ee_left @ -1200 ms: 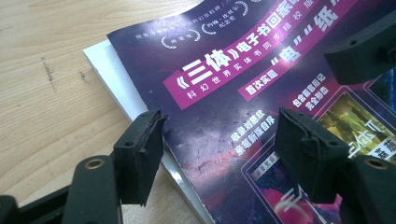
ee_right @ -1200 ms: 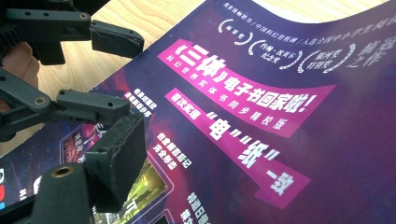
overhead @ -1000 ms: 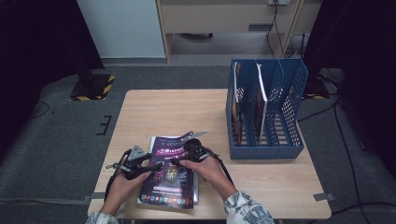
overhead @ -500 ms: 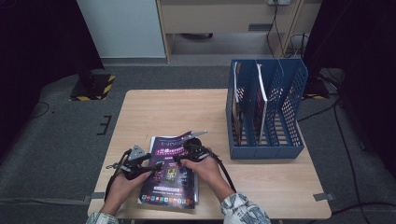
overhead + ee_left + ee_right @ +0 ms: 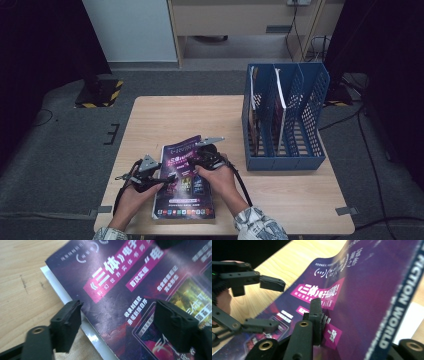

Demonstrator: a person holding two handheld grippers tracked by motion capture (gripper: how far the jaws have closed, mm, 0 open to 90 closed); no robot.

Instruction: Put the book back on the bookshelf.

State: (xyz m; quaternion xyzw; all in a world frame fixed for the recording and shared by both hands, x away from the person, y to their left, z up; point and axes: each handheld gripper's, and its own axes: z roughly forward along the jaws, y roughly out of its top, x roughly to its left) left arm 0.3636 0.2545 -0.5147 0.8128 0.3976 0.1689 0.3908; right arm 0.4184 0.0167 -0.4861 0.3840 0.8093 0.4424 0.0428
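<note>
A glossy purple magazine with pink title bands and white print (image 5: 184, 185) lies at the near edge of the pale wooden tabletop (image 5: 165, 120), between the person's two hands. The left tongs (image 5: 167, 179) stand open over its left edge: in the left gripper view one black pad (image 5: 67, 323) sits over the bare wood and the white page edges, the other pad (image 5: 175, 325) hangs over the cover, and the cover (image 5: 125, 290) lies flat between them without either pad pressing on it; these jaws have just been opening a little wider. The right tongs (image 5: 196, 159) have just been closing on the magazine's front cover, and in the right gripper view the purple sheet (image 5: 367, 290) curls up off the pages with one pad (image 5: 315, 320) pressed against its printed face, so the cover is pinched and lifted at its far part. That same view shows the left tongs (image 5: 268, 306) farther off, their two jaws spread above and below the cover's left side. A white inner page (image 5: 412, 320) shows under the raised sheet. To the right on the tabletop, well apart from the magazine, stands a blue perforated plastic file rack (image 5: 310, 100) with upright compartments, holding a few thin booklets (image 5: 254, 115) in its left slots.
</note>
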